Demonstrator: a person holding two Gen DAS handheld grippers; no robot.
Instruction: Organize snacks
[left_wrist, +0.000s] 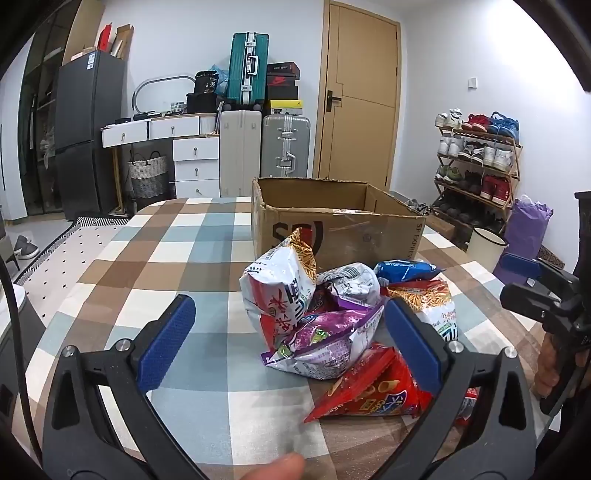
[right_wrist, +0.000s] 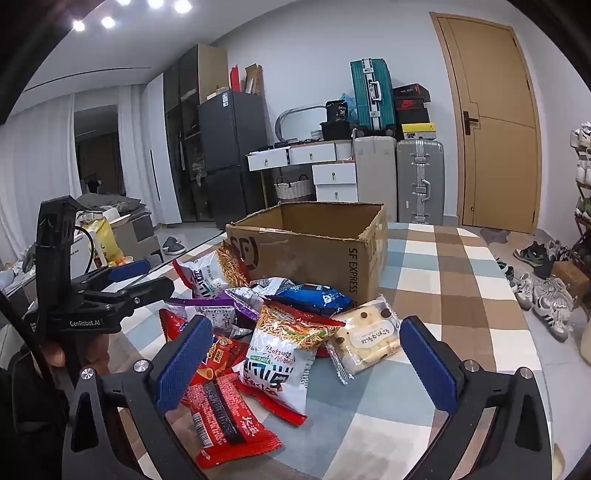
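Nothing looks sorted yet. In the left wrist view, the left tongs (left_wrist: 288, 343) stand wide open across the lower frame, nothing between the pads, aimed at the snack pile (left_wrist: 332, 317) heaped at centre on the checked desk (left_wrist: 147, 258). Just behind the pile sits the open cardboard box (left_wrist: 332, 225); what shows of its inside looks empty, so I judge the whole job remains: each packet has yet to go in.

In the right wrist view, reading left to right: the left tongs appear again at mid-left, then the red packet (right_wrist: 229, 417) at lower centre-left, the noodle-print bag (right_wrist: 284, 354) at centre, the blue packet (right_wrist: 314, 295) behind it, and the cream pastry pack (right_wrist: 369, 336) to its right, all touching or overlapping. The right tongs (right_wrist: 306, 362) are also spread wide and grip nothing, framing the pile's near edge.

The desk wears a cloth of brown, blue and white squares. Beyond it: a dark fridge (left_wrist: 88, 129) at upper left, white drawers, stacked suitcases (left_wrist: 258, 110), a wooden door (left_wrist: 362, 92), and a shoe rack (left_wrist: 476, 166) at right.
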